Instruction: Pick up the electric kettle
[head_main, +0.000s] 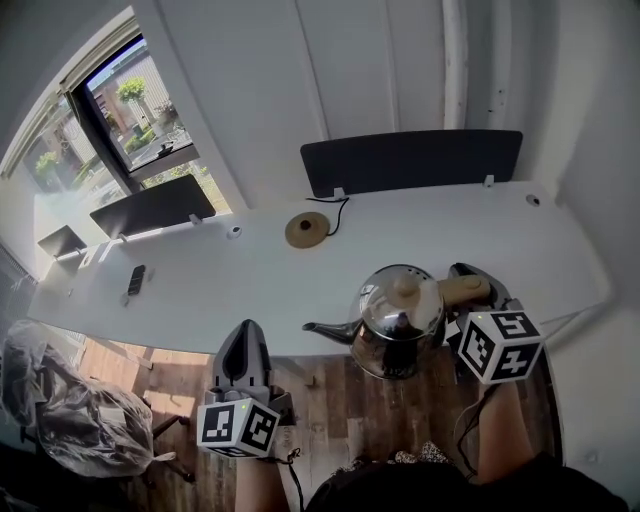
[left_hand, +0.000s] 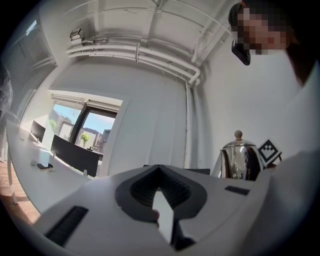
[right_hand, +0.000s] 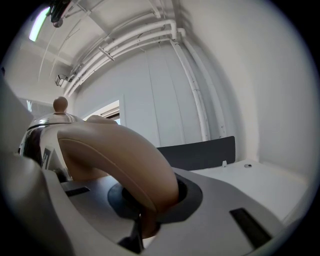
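The chrome electric kettle (head_main: 400, 325) with a beige knob hangs over the front edge of the white table (head_main: 200, 290), its spout pointing left. My right gripper (head_main: 472, 292) is shut on its beige handle (head_main: 465, 290). In the right gripper view the handle (right_hand: 115, 155) fills the jaws of that gripper (right_hand: 145, 212), with the kettle body (right_hand: 42, 135) at left. The round base (head_main: 307, 229) with its cord lies bare further back on the table. My left gripper (head_main: 243, 345) hovers left of the kettle over the floor, shut and empty. In the left gripper view the gripper (left_hand: 161, 192) has the kettle (left_hand: 241, 159) at its right.
A dark divider panel (head_main: 410, 160) stands at the table's back edge and another (head_main: 152, 205) at the left. A small black item (head_main: 136, 279) lies at the table's left end. A plastic-covered chair (head_main: 60, 400) stands on the wooden floor at lower left.
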